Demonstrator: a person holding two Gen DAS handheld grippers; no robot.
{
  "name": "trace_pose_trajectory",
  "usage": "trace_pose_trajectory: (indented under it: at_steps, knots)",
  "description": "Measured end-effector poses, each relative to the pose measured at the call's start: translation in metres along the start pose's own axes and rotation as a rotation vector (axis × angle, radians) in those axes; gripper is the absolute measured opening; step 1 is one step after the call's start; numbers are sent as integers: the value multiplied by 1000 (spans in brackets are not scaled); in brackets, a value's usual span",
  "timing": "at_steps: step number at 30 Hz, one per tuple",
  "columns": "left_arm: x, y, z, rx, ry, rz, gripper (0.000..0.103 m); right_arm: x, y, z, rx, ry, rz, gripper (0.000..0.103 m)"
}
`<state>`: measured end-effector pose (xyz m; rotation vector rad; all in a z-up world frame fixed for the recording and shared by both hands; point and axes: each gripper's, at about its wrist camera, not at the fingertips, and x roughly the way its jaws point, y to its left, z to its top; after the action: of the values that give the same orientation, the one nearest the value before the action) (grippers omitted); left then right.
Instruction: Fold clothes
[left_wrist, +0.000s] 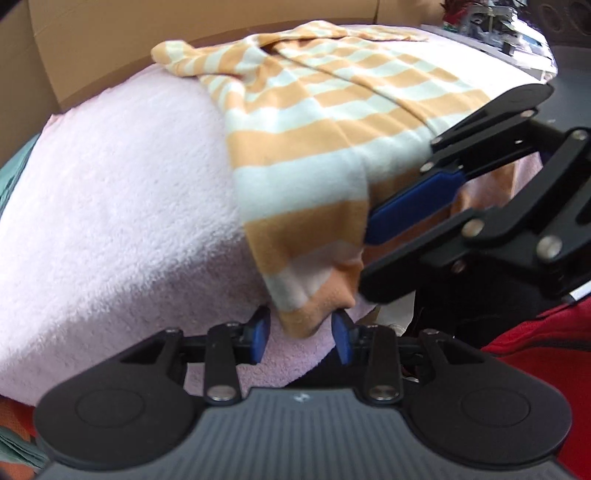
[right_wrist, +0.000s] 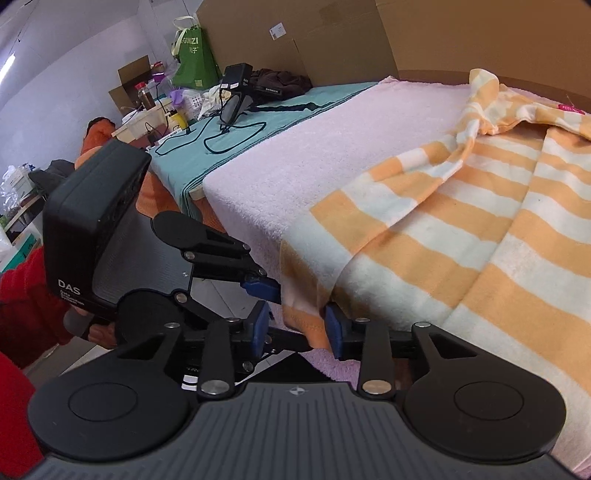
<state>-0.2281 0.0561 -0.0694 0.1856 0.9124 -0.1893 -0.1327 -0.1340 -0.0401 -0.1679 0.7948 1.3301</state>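
Observation:
An orange-and-white striped garment (left_wrist: 332, 110) (right_wrist: 461, 221) lies on a pink towel (left_wrist: 129, 192) (right_wrist: 295, 155), and its near corner hangs over the front edge. In the left wrist view my left gripper (left_wrist: 301, 334) is open, with that hanging corner between its blue pads; the left pad stands apart from the cloth. My right gripper (right_wrist: 297, 328) is open around the same hem, with a gap at its left pad. It also shows in the left wrist view as the right gripper (left_wrist: 365, 258), coming in from the right at the cloth's edge.
Cardboard sheets (right_wrist: 332, 40) stand behind the bed-like surface. To the left lies a teal cloth (right_wrist: 229, 140) with black cables and a black device (right_wrist: 236, 92), then a green bag (right_wrist: 194, 59) and clutter. A person's red sleeve (right_wrist: 26, 288) is at the near left.

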Motion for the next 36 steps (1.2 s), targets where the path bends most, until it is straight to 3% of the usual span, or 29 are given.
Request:
trace_pose_trajectory:
  at_steps: [6, 10, 11, 12, 13, 14, 15, 17, 18, 19, 21, 22, 24, 26, 27, 29, 31, 32, 34, 36]
  knots:
    - [-9, 5, -8, -9, -16, -21, 38, 14, -11, -11, 102, 30, -16, 35]
    - [-4, 7, -2, 10, -36, -38, 54, 22, -10, -16, 130, 16, -57, 34]
    - [0, 5, -2, 19, -38, -41, 54, 24, -10, -17, 135, 11, -67, 29]
    - [0, 4, -1, 30, -39, -48, 54, 24, -10, -18, 141, 6, -76, 15]
    - [10, -2, -1, 39, -43, -48, 48, 21, -12, -18, 151, 3, -80, 3]
    - [20, -8, 0, 48, -48, -47, 40, 15, -14, -18, 161, -3, -79, 4]
    - [20, -8, 1, 50, -51, -69, 11, 8, -15, -18, 173, -11, -68, 4]
    - [13, -10, 2, 59, -69, -130, 6, -11, -18, -20, 201, -26, -49, 4]
    - [9, -12, 1, 66, -84, -167, 8, -15, -20, -21, 208, -4, -52, 5]
    - [9, -15, -1, 79, -66, -163, 25, -18, -22, -21, 209, 21, -52, 7]
    - [10, -20, -4, 107, -24, -147, 44, -27, -23, -18, 181, 78, -39, 14]
    - [4, -20, -6, 123, -22, -137, 42, -37, -25, -13, 160, 69, -23, 15]
    - [-9, -18, -10, 155, -21, -115, 45, -65, -32, 2, 137, 6, 8, 41]
    - [-33, -11, -8, 172, -59, -72, 46, -97, -53, 19, 170, -140, -65, 56]
    - [-46, -5, -3, 174, -103, -52, 49, -108, -70, 26, 226, -202, -137, 58]
    - [-61, 8, 17, 173, -201, -16, 54, -124, -117, 31, 451, -295, -308, 57]
    - [-56, 23, 50, 161, -298, 10, 73, -141, -168, 30, 705, -387, -469, 54]
    - [-46, 23, 68, 154, -327, 24, 75, -147, -191, 26, 803, -428, -529, 53]
    - [-18, 24, 95, 169, -328, 40, 73, -155, -229, 19, 938, -475, -634, 54]
    - [11, 20, 111, 198, -276, 42, 66, -154, -258, 17, 1012, -474, -677, 53]
